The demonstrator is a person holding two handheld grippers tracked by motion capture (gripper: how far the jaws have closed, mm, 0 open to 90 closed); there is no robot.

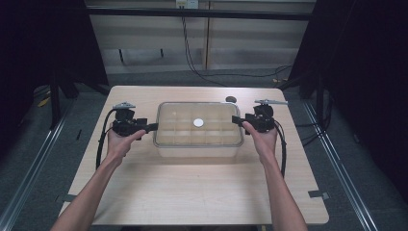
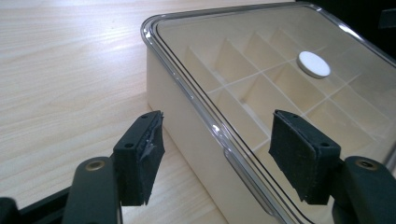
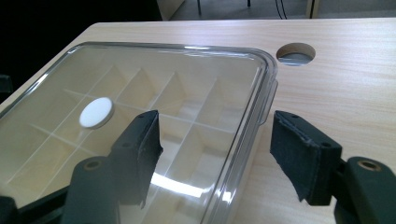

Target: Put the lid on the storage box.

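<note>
Forearms: two bare forearms enter from the near tabletop edge, each hand carrying a black hand-held gripper.
Left hand-held gripper (image 1: 153,127): jaws apart, straddling the left edge of the lid without pressing it; nothing gripped.
Right hand-held gripper (image 1: 235,119): jaws apart, either side of the lid's right rim; nothing gripped.
Box: clear rectangular plastic box with gridded compartments (image 1: 198,144), centred on the light wooden tabletop (image 1: 192,192), between both grippers.
Lid: transparent lid (image 1: 178,113) seated on the box, small white round disc (image 1: 198,122) at its middle.
Tabletop hole: round cable hole (image 3: 295,53) beyond the box's far right corner.

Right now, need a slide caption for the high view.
Left gripper and right gripper, both open, flank the lidded compartment box on the table.
</note>
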